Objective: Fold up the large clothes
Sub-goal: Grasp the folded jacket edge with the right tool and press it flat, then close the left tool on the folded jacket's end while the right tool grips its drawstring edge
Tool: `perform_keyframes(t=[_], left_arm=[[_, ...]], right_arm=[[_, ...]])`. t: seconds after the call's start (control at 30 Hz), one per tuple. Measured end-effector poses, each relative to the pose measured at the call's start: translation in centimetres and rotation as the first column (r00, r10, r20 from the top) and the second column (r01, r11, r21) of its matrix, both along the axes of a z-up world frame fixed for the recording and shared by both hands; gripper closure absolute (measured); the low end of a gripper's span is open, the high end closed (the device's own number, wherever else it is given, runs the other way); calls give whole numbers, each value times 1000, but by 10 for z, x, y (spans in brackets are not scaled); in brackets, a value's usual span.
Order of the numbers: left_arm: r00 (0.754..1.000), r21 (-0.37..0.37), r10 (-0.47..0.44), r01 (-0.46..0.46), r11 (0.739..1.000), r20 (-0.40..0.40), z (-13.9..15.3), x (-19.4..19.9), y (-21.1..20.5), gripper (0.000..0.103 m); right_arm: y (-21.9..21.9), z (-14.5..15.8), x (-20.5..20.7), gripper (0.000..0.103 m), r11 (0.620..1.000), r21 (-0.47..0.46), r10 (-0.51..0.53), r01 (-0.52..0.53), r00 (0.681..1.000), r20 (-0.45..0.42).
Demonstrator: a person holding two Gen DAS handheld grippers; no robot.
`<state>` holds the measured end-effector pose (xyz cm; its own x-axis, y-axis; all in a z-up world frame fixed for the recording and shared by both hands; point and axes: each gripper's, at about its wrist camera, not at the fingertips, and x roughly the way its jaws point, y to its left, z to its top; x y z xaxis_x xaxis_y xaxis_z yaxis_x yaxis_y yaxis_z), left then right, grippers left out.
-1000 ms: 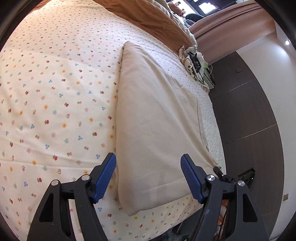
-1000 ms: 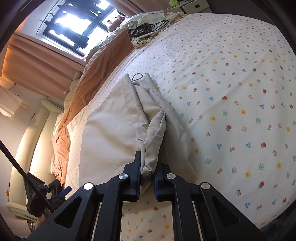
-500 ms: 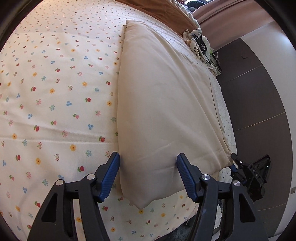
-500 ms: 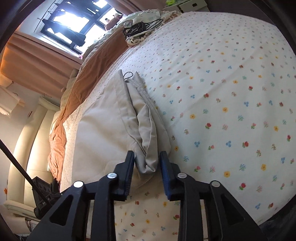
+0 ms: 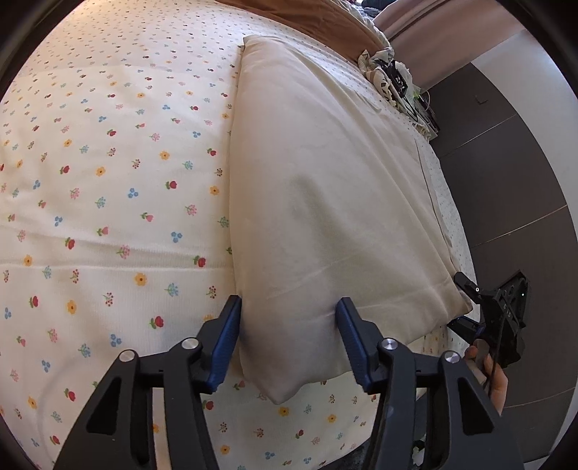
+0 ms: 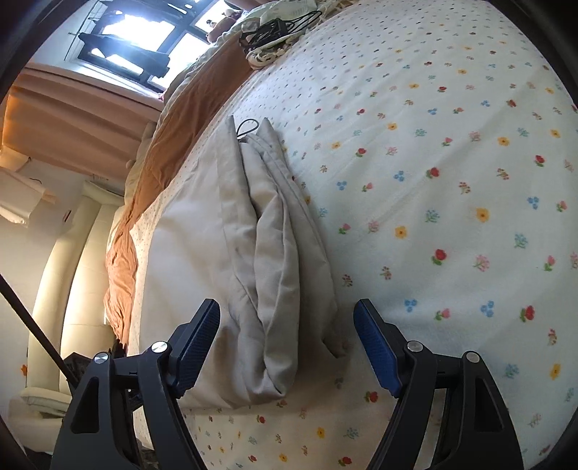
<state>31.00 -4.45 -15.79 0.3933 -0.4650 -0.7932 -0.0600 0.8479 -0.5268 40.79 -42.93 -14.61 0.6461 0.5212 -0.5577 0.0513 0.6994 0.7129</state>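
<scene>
A large beige garment [image 5: 325, 202] lies folded in a long band on the flowered bedsheet [image 5: 108, 180]. My left gripper [image 5: 289, 343] is open, its blue pads on either side of the garment's near corner, not closed on it. In the right wrist view the garment's layered edge [image 6: 267, 260] lies between the open fingers of my right gripper [image 6: 289, 343], which holds nothing. The right gripper also shows in the left wrist view [image 5: 498, 314] at the garment's far corner, held in a hand.
A brown blanket [image 6: 144, 188] lies along the far side of the bed. A small heap of patterned cloth with black cables [image 6: 274, 32] sits near the bed's end. A dark wall [image 5: 513, 188] borders the bed; a window and curtains [image 6: 83, 105] stand beyond.
My right gripper has opened and let go of the garment's edge, which now rests on the bed. My left gripper has moved forward over the garment's corner, still open.
</scene>
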Motion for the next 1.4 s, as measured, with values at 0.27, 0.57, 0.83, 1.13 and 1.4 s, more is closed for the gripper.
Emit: perform_keyframes(t=[0.27,0.57,0.83,1.13,1.4], left_arm=[[998,107,-51,47,993,40,19,-3,-10,79],[995,102,-97,93,990,33,33,-19,-5,81],[989,87,-148,145,986,20,35,-51,-5,81],[987,40,-160,161,986,-11,28,-89,1,79],[991,-36,-100,97,995,-91,14,-80,23,57]], right_arm=[[0,-1,-4,83,999,30,20,-20,1000,10],[6,5,-47,86,1000,-5,11,-11,999,35],[2,4,-95,86,1000,-5,9,-9,999,33],[-5,-8,-139,86,999,30,17,-17,1000,1],[-23,8,-130,48,999,-45,-20,18,999,-47]])
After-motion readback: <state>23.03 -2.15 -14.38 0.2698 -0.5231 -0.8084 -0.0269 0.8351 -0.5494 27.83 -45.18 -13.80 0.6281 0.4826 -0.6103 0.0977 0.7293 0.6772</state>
